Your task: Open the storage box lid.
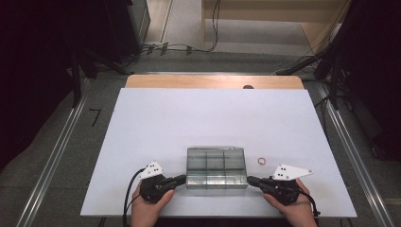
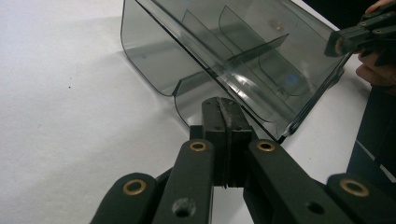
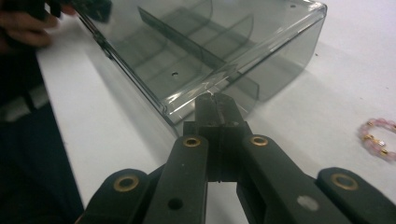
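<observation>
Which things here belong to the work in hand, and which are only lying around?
In the work:
- clear smoky plastic compartment box
- left gripper, jaws shut, at the box's left near corner
- right gripper, jaws shut, at its right near corner

Lying about:
- small pink bead bracelet, right of the box
- white table sheet

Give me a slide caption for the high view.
Two shut claws, left and right, flank a clear divided box; bead bracelet beside it.

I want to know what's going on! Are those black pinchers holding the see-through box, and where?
Yes. The left gripper and right gripper each have their jaws shut on a small side tab of the clear box, one at each end.
</observation>
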Available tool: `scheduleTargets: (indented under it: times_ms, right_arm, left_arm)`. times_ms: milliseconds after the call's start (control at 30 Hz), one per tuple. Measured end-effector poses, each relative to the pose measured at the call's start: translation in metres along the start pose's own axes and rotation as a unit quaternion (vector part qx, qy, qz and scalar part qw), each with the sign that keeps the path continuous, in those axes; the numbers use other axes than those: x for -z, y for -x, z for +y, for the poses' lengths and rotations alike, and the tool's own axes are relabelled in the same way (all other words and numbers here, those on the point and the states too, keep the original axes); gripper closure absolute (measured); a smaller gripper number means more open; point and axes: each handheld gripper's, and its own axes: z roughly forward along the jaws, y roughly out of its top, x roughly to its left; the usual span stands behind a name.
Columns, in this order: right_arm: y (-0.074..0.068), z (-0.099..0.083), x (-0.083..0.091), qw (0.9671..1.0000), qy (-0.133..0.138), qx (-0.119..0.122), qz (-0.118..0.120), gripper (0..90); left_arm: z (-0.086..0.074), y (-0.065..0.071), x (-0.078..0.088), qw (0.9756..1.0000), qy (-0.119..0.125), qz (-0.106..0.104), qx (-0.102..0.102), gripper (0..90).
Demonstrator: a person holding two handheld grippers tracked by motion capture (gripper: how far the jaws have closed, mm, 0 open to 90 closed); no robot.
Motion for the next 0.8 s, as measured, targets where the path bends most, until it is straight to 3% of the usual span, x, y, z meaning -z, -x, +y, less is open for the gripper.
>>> scheduleTargets:
  times_ms: [367, 800]
  right_arm:
    - [-0.001, 0.002, 0.002, 0.9999, 0.013, 0.002, 0.006, 88.6]
    - [-0.003, 0.008, 0.008, 0.9993, 0.037, -0.001, 0.01, 88.6]
  left_arm:
    - [0.002, 0.004, 0.005, 0.9996, 0.022, -0.007, -0.013, 89.7]
    - [0.007, 0.011, 0.008, 0.9969, 0.057, -0.017, -0.051, 89.7]
